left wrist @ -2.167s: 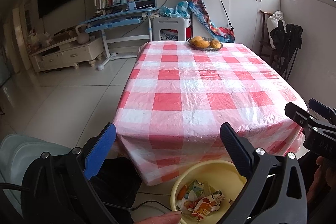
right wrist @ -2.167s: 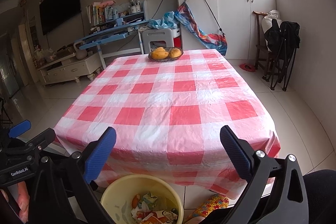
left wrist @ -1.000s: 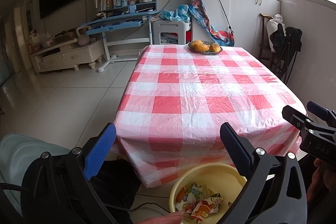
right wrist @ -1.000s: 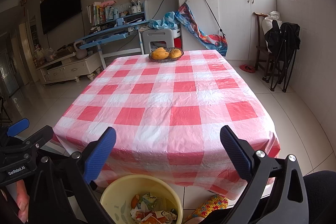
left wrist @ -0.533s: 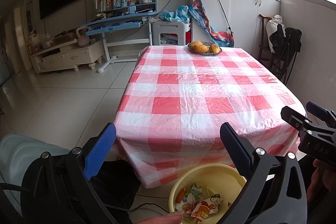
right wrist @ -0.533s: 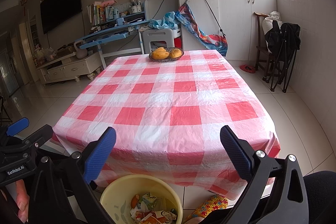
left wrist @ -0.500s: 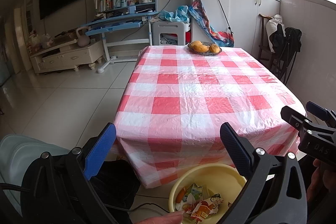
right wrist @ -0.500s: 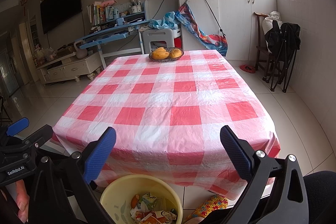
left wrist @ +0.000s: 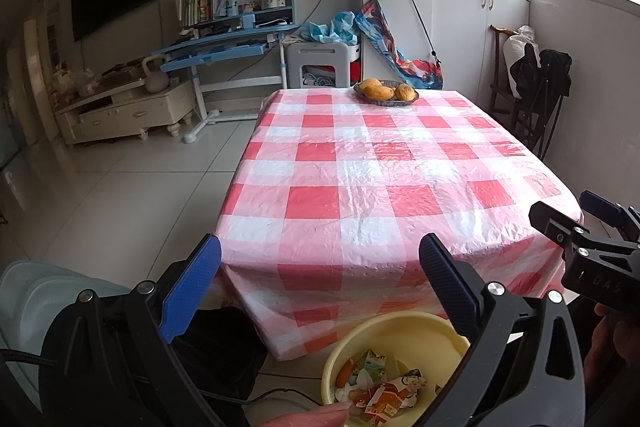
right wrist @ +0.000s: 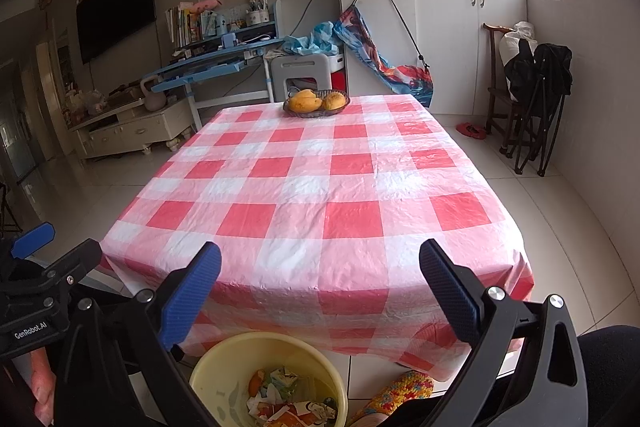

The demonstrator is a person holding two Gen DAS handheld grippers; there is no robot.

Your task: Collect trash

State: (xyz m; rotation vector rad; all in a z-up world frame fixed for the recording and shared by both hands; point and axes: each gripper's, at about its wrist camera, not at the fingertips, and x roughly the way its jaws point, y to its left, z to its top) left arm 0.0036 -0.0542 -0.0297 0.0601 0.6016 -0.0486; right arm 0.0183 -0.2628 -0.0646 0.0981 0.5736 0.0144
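trash (left wrist: 380, 385) is lying crumpled in the yellow basin (left wrist: 416, 327), which is sitting on the floor just below the near edge of the table (left wrist: 384, 179); wrappers and torn paper are covering its bottom, also showing in the right wrist view (right wrist: 280, 397). left gripper (left wrist: 320, 287) is hovering above the basin with jaws standing wide apart, gripping nothing. right gripper (right wrist: 320, 287) is hovering beside it, jaws likewise spread wide and holding nothing. red-and-white checked cloth (right wrist: 320, 195) is covering the table and draping over its near edge. fruit bowl (right wrist: 316, 103) is resting at the far end, holding yellow-orange fruit. beyond it, blue desk (left wrist: 224, 47) and white cabinets (right wrist: 432, 27) are standing against the walls.
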